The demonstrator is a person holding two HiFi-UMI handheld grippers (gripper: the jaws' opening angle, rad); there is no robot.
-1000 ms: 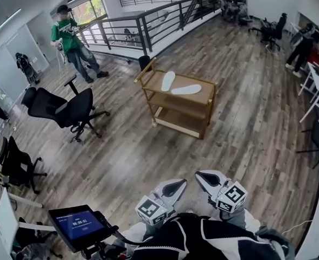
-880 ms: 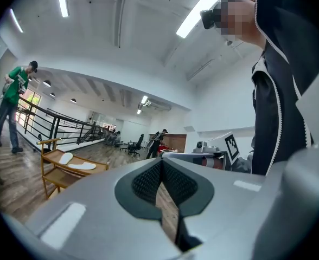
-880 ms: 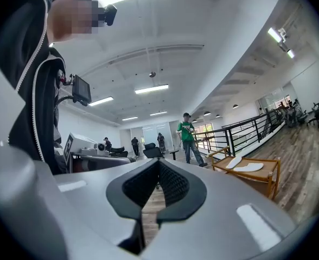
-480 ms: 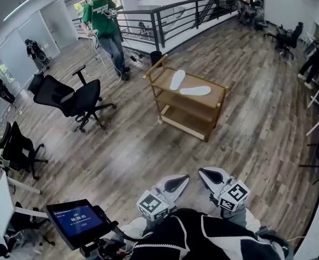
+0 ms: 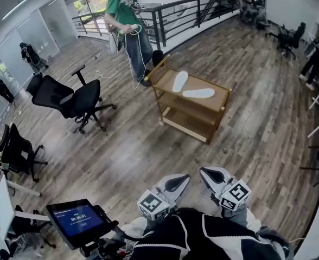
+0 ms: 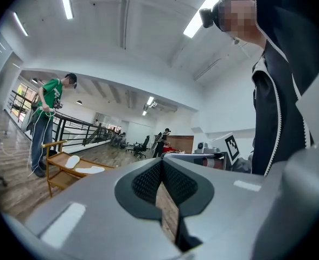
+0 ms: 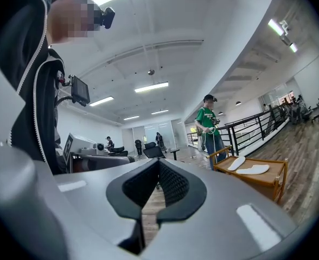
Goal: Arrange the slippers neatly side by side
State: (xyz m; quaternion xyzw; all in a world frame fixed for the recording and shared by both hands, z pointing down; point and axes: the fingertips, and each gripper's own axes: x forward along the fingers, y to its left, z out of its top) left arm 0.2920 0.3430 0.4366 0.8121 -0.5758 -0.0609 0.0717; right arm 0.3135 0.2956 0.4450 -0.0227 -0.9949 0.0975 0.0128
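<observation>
Two white slippers lie on the top shelf of a wooden cart (image 5: 216, 110), well ahead of me across the wood floor. One slipper (image 5: 179, 81) points away from me; the other slipper (image 5: 198, 93) lies crosswise beside it, and the two form an angle. My left gripper (image 5: 180, 180) and right gripper (image 5: 205, 172) are held close to my body, far short of the cart, both shut and empty. In the left gripper view the slippers (image 6: 71, 160) show at the far left past the shut left gripper (image 6: 160, 169). In the right gripper view the slippers (image 7: 253, 169) show at the right beyond the shut right gripper (image 7: 157, 169).
A person in a green shirt (image 5: 128, 20) stands at the cart's far left corner, holding cables. A black office chair (image 5: 67, 102) stands left of the cart. A tablet screen (image 5: 77, 221) hangs at my lower left. A metal railing (image 5: 176, 15) runs behind the cart; desks and people are at the right.
The person in green has walked from the far left up to the cart. The cart sits slightly nearer and more central in view. Both grippers stay shut at my front.
</observation>
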